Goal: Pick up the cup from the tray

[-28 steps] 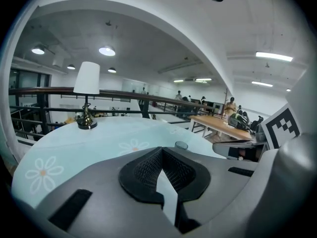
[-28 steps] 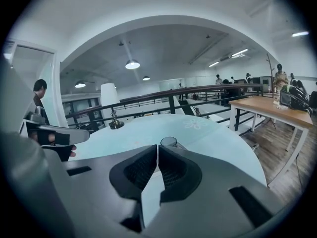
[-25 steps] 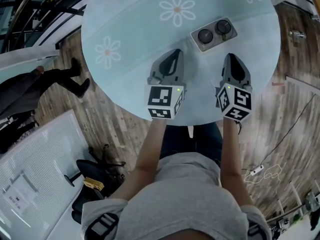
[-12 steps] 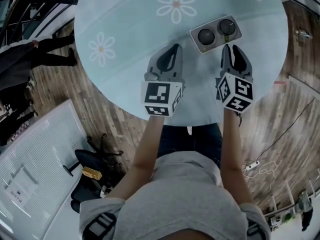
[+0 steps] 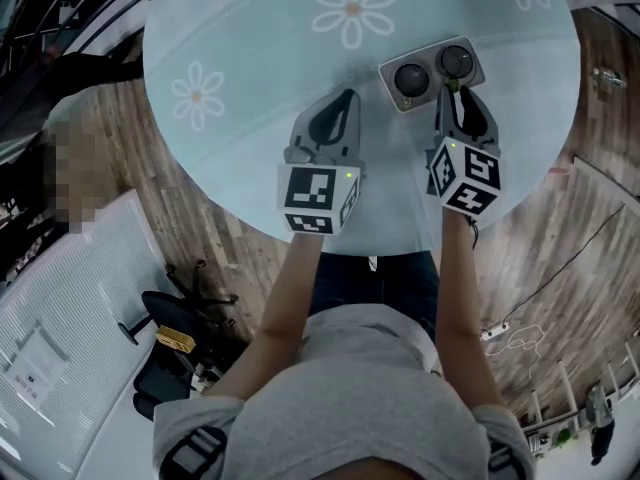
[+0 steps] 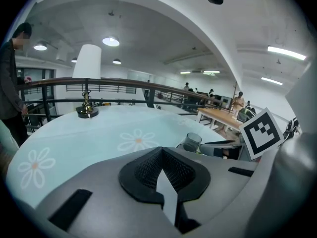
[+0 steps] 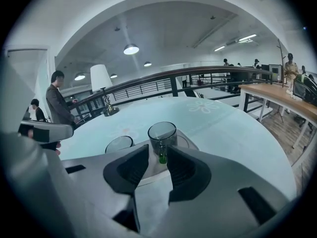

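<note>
Lining up the right gripper [image 7: 157,157], jaws spread to straddle the cup [image 7: 162,133] at twelve o'clock on the tray [image 5: 425,90]; left gripper [image 6: 162,168] clenched empty, idle at its nine o'clock.

I can read no word, number or brand anywhere. The left marker cube [image 5: 312,196] on the left tongs [image 5: 346,98] and the right marker cube [image 5: 466,178] on the right tongs [image 5: 452,90] bear only black-and-white square patterns. The print on the sheet [image 5: 28,368] lying on the white panel [image 5: 90,288] is too small to read.
</note>
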